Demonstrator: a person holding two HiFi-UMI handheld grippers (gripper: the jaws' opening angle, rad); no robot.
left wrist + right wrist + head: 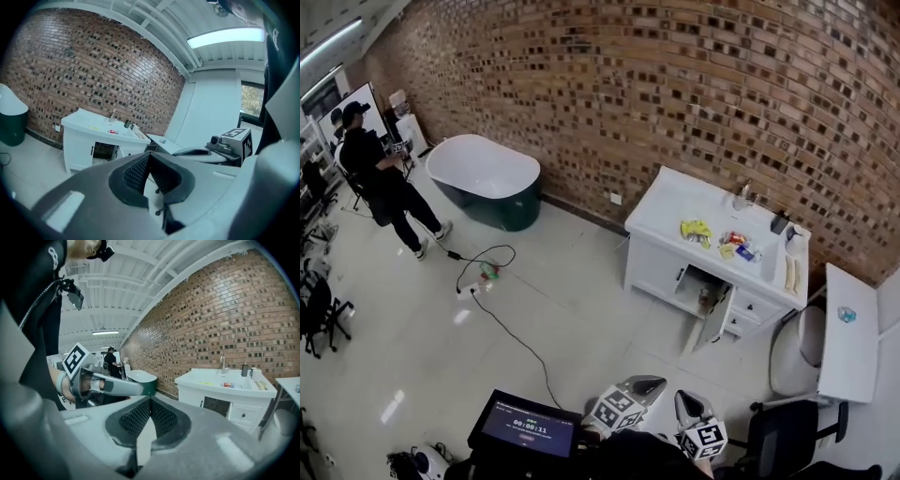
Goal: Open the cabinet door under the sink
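- Cabinet door (pixel 715 317), in the head view, stands swung open toward the room. It hangs under the right part of the white sink cabinet (pixel 661 267), which is set against the brick wall (pixel 675 84), and the dark compartment (pixel 701 289) behind it shows.
- Same view: the left gripper (pixel 649 383) and the right gripper (pixel 686 401) hover side by side at the near edge. Both are well apart from the sink cabinet and touch nothing. A bathtub (pixel 487 178) and a person (pixel 380 178) are far off to the left.
- Left gripper view: the left gripper (pixel 149 157) has its jaws pressed together, pads meeting, with nothing between them. Far beyond them is the sink cabinet (pixel 77 145) with its dark compartment (pixel 104 151). The right gripper (pixel 183 152) shows near, on the right.
- Right gripper view: the right gripper (pixel 150 401) likewise has its jaws pressed together on nothing. The sink cabinet (pixel 190 397) stands far ahead to the right with the compartment (pixel 216 405) exposed. The left gripper (pixel 136 388) is near, on the left.
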